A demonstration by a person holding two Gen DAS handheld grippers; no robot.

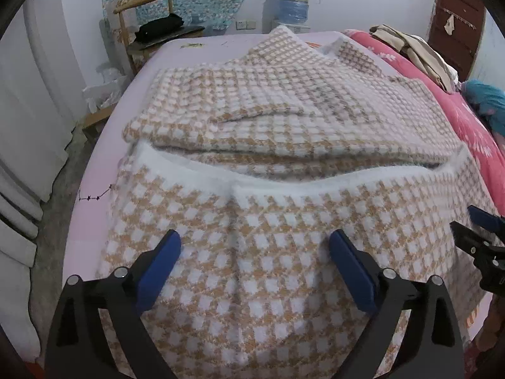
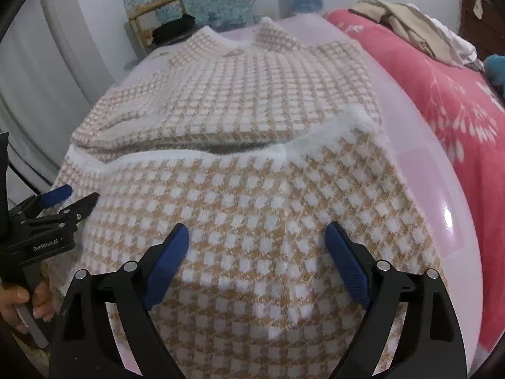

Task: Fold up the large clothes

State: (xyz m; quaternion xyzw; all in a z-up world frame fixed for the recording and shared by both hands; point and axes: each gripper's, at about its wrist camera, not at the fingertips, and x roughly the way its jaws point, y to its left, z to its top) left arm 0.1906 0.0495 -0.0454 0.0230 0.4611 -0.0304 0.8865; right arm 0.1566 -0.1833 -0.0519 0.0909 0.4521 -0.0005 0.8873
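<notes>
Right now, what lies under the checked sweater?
The checked sweater lies on a pale pink sheet, visible around its edges. Whatever is directly beneath the folded layers is covered.

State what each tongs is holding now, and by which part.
Nothing is held. The left tongs and the right tongs both stand open above the folded checked sweater, with no cloth pinched between their pads.

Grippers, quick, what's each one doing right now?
Left gripper: open, holding nothing, above the checked sweater.
Right gripper: open, holding nothing, above the same sweater.
</notes>
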